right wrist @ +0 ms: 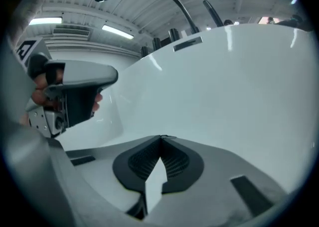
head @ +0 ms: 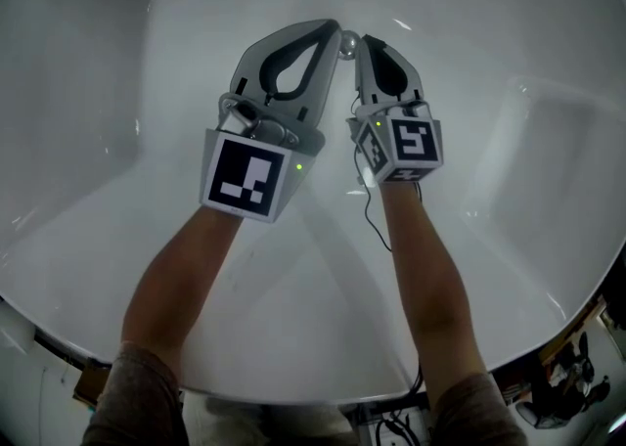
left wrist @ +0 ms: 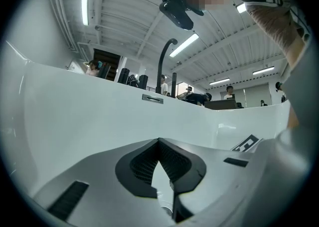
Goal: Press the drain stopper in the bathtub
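Two hand-held grippers reach down into a white bathtub (head: 489, 268), seen from above. The left gripper (head: 329, 29) and the right gripper (head: 363, 44) each have their jaws pressed together at the tips, pinching nothing. The small chrome drain stopper (head: 348, 41) sits on the tub floor toward the far wall, between the two tips. Whether either tip touches it is unclear.

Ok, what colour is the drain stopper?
Shiny silver, like chrome. The drain stopper shows best in the head view, against the white bathtub.
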`<action>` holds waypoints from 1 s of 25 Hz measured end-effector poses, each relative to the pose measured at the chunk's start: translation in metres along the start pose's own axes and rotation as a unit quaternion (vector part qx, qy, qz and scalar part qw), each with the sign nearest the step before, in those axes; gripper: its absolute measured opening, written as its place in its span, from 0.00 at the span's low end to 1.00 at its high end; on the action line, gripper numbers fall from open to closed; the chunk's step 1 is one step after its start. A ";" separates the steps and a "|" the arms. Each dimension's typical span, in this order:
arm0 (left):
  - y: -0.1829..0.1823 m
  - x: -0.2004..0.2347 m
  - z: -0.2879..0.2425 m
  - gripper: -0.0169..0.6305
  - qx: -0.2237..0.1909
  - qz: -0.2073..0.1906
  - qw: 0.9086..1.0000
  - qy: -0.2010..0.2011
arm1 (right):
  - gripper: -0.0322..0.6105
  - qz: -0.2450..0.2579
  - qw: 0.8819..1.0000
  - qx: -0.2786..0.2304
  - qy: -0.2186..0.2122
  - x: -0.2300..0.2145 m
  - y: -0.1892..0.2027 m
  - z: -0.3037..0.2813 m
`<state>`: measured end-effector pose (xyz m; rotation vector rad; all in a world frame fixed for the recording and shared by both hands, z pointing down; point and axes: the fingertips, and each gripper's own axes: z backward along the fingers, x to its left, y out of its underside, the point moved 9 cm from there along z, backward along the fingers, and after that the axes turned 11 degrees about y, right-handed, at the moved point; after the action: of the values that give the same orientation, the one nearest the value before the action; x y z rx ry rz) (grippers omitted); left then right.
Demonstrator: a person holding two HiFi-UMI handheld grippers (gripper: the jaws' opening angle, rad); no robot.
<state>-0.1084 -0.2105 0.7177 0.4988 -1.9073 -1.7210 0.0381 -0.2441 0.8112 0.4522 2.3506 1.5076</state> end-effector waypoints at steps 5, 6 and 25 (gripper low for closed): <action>0.011 0.002 0.004 0.03 0.003 0.015 1.000 -0.004 | 0.05 -0.011 0.999 0.037 0.017 -0.010 0.027 -0.025; 0.013 0.003 0.005 0.03 0.004 0.015 1.000 -0.004 | 0.05 -0.011 0.999 0.044 0.020 -0.011 0.033 -0.029; 0.038 0.007 0.008 0.03 0.025 0.033 0.999 -0.009 | 0.05 0.006 0.977 0.211 0.030 -0.025 0.126 -0.081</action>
<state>-0.1164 -0.2034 0.7556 0.4349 -1.9609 -1.6452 0.0383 -0.2701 0.9608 0.5236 2.7252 1.0297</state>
